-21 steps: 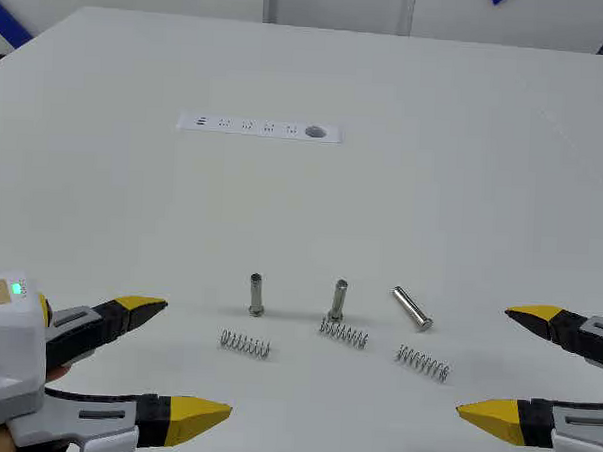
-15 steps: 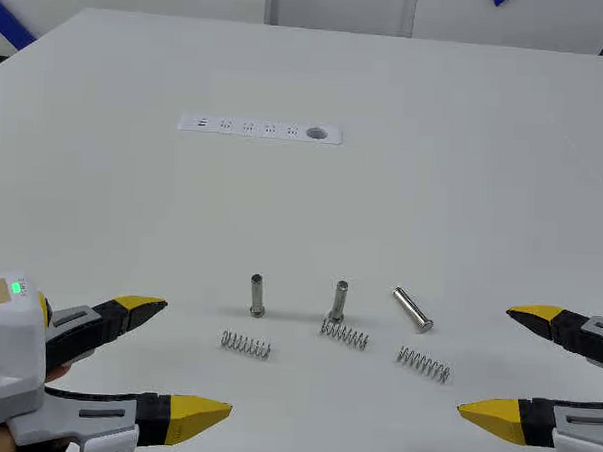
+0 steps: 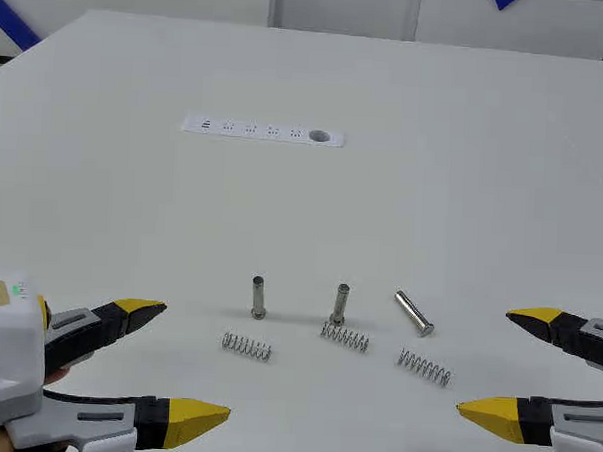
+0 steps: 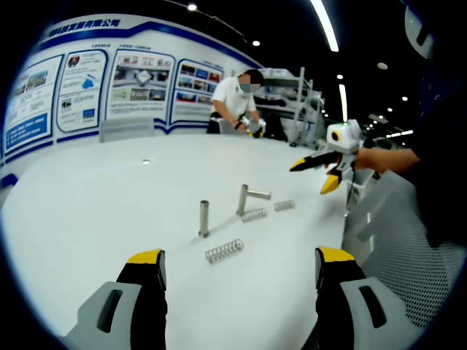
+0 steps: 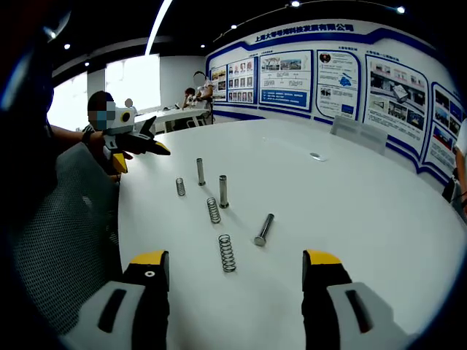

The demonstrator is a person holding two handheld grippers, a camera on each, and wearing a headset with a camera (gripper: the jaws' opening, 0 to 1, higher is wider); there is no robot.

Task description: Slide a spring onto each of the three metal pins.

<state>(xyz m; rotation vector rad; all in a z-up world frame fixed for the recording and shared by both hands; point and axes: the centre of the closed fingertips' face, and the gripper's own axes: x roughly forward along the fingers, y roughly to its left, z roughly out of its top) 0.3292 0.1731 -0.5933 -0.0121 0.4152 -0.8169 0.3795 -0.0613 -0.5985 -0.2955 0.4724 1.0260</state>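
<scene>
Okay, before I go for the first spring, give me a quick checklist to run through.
1. Left gripper open and empty: ok.
2. Right gripper open and empty: ok.
3. Left spring, middle spring and right spring lying loose on the table, none on a pin: ok.
4. Left pin and middle pin standing upright: ok.
5. Right pin upright: not ok, it lies on its side.
6. Middle spring apart from the middle pin's base: cannot tell, they sit very close.
</scene>
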